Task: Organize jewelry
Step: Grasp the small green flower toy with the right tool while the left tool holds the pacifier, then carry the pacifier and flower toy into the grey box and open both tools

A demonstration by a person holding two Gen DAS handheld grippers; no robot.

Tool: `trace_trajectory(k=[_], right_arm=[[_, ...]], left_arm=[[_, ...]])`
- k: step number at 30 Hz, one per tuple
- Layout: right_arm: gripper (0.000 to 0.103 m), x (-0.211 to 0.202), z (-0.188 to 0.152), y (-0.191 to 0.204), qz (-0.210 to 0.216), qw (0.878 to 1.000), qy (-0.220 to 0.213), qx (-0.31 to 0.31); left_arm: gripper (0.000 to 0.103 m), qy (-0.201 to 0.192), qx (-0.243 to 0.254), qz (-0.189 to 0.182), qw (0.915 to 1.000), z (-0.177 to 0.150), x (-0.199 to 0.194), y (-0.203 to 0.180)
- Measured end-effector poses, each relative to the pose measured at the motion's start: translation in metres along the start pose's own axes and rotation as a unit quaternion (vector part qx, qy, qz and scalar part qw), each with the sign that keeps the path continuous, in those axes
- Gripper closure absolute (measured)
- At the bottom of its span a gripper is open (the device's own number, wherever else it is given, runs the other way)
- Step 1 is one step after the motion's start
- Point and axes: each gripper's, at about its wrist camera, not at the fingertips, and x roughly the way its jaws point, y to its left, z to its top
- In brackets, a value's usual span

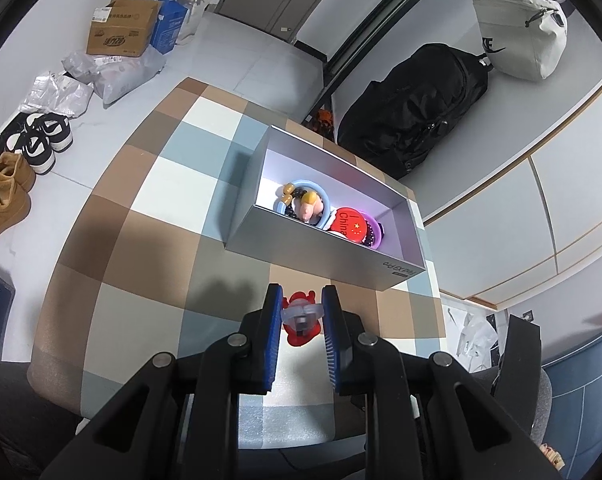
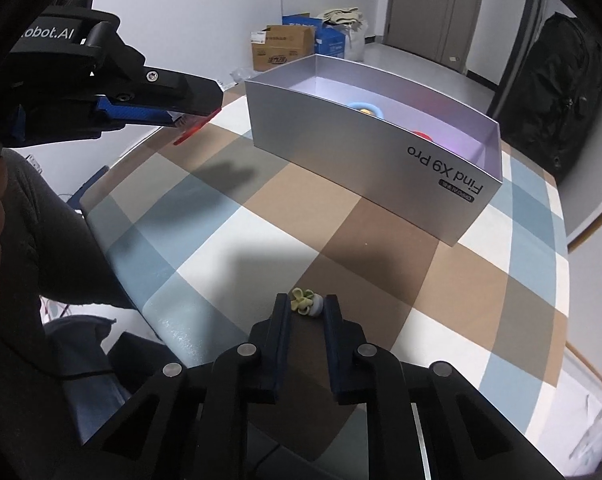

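My left gripper (image 1: 301, 297) is shut on a red ornament with a clear plastic clip (image 1: 301, 322), held above the checkered table in front of the silver box (image 1: 301, 258). The box is open-topped and holds a blue ring (image 1: 313, 188), dark beads, a pink figure (image 1: 307, 210) and a red round badge (image 1: 351, 222). My right gripper (image 2: 307, 300) is shut on a small yellow-green flower piece (image 2: 303, 299) low over the table, well short of the silver box (image 2: 365, 156). In the right wrist view the left gripper (image 2: 191, 120) hangs at upper left with the red ornament (image 2: 189, 133) in its tips.
A checkered cloth (image 1: 149, 216) covers the table. On the floor lie shoes (image 1: 41, 140), cardboard boxes (image 1: 121, 28), plastic bags, a black backpack (image 1: 417, 108) and a white bag (image 1: 517, 32). A person's hand and dark sleeve (image 2: 33, 224) fill the left of the right wrist view.
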Motion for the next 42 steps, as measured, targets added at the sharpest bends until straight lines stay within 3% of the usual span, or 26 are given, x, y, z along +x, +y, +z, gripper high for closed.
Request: trace_trajectory(k=[7,20,34,42], right_arm=[[0.091,0.001,0.005,0.000,0.000,1.000,0.000,0.010],[0.091,-0.002,0.019,-0.015,0.038,0.998,-0.010,0.058],[0.091,-0.012,0.043,-0.041,0.066,0.990,-0.039,0.119],[0.091,-0.029,0.061,-0.062,0.076,0.982,-0.084,0.152]], left_arm=[[0.088,-0.007,0.008,0.004,0.9999,0.002,-0.001,-0.004],[0.088,-0.003,0.006,0.007,1.0000,0.008,0.006,-0.005],[0.088,-0.008,0.016,0.005,0.9998,0.022,0.012,-0.021],[0.088,-0.007,0.031,0.005,0.9995,0.033,0.022,-0.027]])
